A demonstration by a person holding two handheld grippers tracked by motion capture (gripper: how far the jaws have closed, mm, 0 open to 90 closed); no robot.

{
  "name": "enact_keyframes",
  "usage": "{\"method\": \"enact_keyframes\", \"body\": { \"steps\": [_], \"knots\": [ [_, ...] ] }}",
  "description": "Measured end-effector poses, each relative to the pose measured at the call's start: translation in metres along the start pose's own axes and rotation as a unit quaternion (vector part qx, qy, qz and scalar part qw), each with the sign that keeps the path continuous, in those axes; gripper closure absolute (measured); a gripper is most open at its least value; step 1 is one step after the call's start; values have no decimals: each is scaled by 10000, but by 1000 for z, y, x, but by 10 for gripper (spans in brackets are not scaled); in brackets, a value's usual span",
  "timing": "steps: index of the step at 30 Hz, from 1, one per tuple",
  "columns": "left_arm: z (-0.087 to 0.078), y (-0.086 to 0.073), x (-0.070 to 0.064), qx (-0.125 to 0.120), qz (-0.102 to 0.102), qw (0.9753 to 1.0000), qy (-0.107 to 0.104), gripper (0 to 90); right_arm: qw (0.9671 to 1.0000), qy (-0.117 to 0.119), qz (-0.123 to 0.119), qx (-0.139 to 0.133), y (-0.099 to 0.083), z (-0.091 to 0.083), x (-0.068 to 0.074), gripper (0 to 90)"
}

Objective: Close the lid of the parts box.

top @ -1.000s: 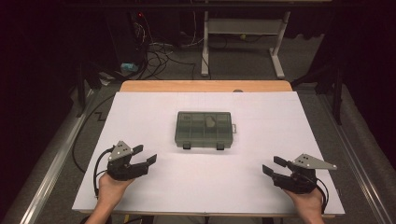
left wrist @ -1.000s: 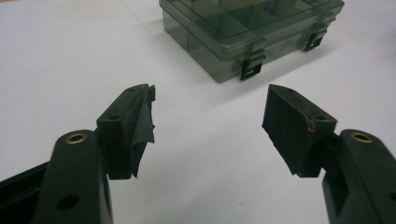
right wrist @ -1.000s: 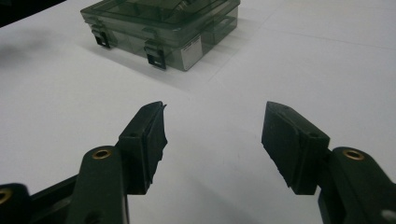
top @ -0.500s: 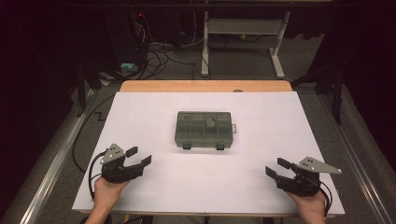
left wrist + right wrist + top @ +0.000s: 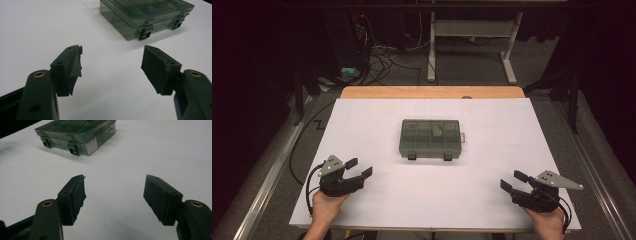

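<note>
Translucent smoky-green plastic compartment box (image 5: 431, 139): lid shut, flat on the table's white sheet (image 5: 492, 200), about centre and slightly toward the far side. Two black latch clasps (image 5: 412, 156) on the near edge, both appearing down. A small side tab sits at its right end. A pale rounded item (image 5: 437, 131) lies inside one upper compartment; what it is cannot be made out. Dividers are visible through the lid.

Count: one box, two latches, one item seen inside, two grippers, two hands.

Left gripper (image 5: 359, 168) near the front-left corner of the sheet, jaws spread wide, nothing between them. In the left gripper view, the box (image 5: 147, 17) lies ahead and to the right, well apart from the pads. Right gripper (image 5: 513, 181) near the front-right corner, likewise spread and empty; in the right gripper view, the box (image 5: 77, 135) sits ahead and to the left, with a small white label on its end wall.

Change over the last second: the left gripper has drifted outward and back toward the person, away from the box; the right has barely shifted. Box unmoved, latches untouched.

Reading: no approach under way yet. Both hands appear parked at a start stance. The work on the box, likely the clasps, has not begun.

Beyond: wooden table edge (image 5: 432, 92) at the far side; cables and a metal stand on the dark floor.
</note>
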State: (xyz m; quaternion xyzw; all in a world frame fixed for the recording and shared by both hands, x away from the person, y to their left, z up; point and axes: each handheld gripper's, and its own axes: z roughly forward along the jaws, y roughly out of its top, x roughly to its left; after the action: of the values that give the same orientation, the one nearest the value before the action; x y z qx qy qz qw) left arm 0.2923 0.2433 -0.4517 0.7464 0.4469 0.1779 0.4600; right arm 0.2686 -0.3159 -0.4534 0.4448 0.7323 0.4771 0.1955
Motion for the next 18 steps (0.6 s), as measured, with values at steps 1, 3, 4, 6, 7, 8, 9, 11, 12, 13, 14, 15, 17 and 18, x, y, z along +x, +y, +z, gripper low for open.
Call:
{"method": "enact_keyframes", "body": {
  "steps": [1,3,4,6,7,8,9,11,12,13,14,15,17,18],
  "knots": [
    [0,-1,1,2,-1,10000,21,325,10000,-9,-4,-29,0,-1,-1,340],
    [0,-2,2,2,-34,10000,41,325,10000,-21,7,-63,-1,-2,-2,340],
    [0,-2,4,5,-53,10000,48,325,10000,-27,5,-58,-2,-3,-2,340],
    [0,-3,5,6,-92,9999,67,325,10000,-30,17,-45,-4,-4,-4,340],
    [0,-4,6,-3,-115,9999,73,325,10000,-40,27,-32,-5,-4,-4,340],
    [0,-4,6,0,-121,9999,84,325,10000,-51,27,-34,-5,-4,-5,340],
    [0,-4,7,8,-128,9999,88,325,10000,-55,65,-31,-6,-5,-6,340],
    [0,-5,8,17,-131,9999,89,325,9999,-80,93,-59,-7,-6,-8,339],
    [0,-5,8,19,-130,9999,92,325,9999,-92,112,-67,-7,-6,-8,339],
    [0,-6,8,15,-141,9999,96,325,9998,-111,120,-74,-7,-6,-9,338],
    [0,-6,9,16,-161,9998,103,325,9998,-131,125,-84,-7,-7,-9,337],
    [0,-6,9,26,-167,9998,106,325,9998,-140,141,-88,-8,-7,-9,337],
    [1,-7,11,27,-199,9997,130,326,9997,-170,146,-89,-9,-7,-11,336],
    [1,-8,12,33,-224,9996,143,326,9997,-183,168,-86,-9,-7,-12,335]
  ]
}}
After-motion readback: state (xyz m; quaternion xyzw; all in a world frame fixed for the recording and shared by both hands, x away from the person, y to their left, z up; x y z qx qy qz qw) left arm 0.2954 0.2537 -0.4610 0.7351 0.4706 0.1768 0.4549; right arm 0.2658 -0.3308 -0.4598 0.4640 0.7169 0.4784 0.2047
